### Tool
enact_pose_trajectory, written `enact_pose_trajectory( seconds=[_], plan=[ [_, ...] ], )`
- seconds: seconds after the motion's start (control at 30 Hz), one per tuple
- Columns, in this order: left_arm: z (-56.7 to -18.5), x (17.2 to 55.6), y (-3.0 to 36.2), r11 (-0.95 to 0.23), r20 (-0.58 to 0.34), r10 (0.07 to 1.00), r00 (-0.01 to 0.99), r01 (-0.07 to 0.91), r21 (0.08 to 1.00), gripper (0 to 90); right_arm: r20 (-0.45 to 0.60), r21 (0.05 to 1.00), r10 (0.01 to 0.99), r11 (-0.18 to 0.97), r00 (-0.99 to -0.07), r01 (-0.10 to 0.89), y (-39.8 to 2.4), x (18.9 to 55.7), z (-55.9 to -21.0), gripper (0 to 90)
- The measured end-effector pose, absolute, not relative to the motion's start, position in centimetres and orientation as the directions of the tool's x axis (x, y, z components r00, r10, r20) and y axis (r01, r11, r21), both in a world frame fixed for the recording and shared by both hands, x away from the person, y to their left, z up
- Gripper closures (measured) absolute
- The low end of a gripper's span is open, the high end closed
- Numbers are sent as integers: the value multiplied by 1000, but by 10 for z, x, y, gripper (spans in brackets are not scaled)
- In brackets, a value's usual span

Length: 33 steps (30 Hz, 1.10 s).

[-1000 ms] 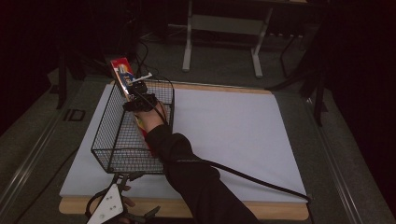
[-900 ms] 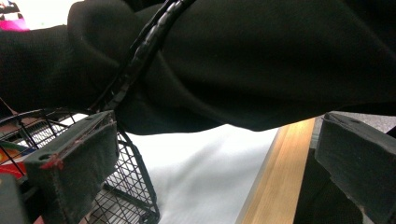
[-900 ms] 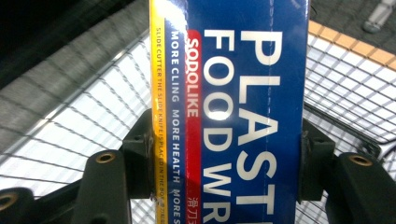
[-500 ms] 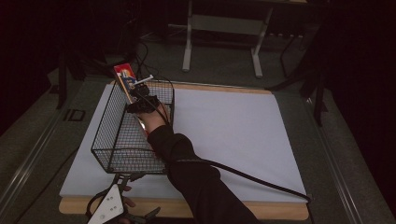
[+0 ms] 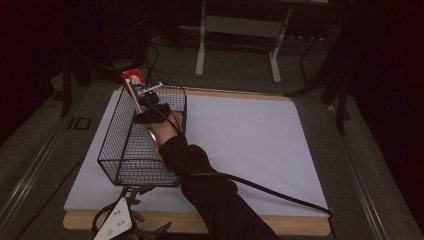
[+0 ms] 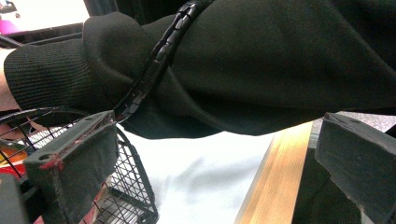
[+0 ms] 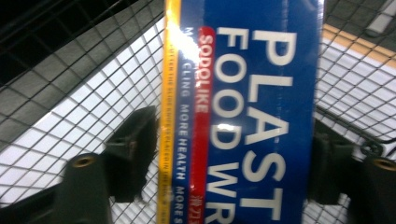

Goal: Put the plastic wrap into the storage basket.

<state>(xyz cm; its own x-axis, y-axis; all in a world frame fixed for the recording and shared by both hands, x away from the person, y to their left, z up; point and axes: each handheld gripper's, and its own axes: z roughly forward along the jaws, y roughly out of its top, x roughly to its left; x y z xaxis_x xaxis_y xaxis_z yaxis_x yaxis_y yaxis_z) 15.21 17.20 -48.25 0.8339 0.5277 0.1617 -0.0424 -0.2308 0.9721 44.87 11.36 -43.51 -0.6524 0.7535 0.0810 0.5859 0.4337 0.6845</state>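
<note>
Blue-and-red food wrap box (image 7: pixel 252 112) stands on end at the far corner of the wire basket (image 5: pixel 120 150), pinched across its width between the 2 fingers of the right gripper (image 5: pixel 150 102), probably so it clears the mesh walls. Nearer the worktop (image 5: pixel 250 140) edge, the left gripper (image 5: pixel 120 220) waits with fingers spread wide, empty, beside the basket.
</note>
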Motion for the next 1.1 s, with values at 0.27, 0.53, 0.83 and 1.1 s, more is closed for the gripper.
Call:
enact_pose_trajectory(
  seconds=[0.27, 0.53, 0.83, 1.1],
  plan=[
    [-483, 152, 173, -231, 159, 532, 832, -38, 972, 2, 106, 696, 715, 443, -691, 565, 103, 444, -421, 112],
    [-484, 153, 171, -236, 154, 532, 832, -28, 971, 2, 99, 735, 696, 431, -711, 524, 77, 433, -398, 126],
    [-485, 154, 169, -243, 155, 538, 829, -24, 970, 1, 58, 780, 687, 422, -725, 462, 31, 422, -375, 137],
    [-486, 156, 168, -248, 154, 541, 827, -18, 968, 2, 36, 788, 674, 434, -737, 436, -10, 420, -366, 183]
  ],
)
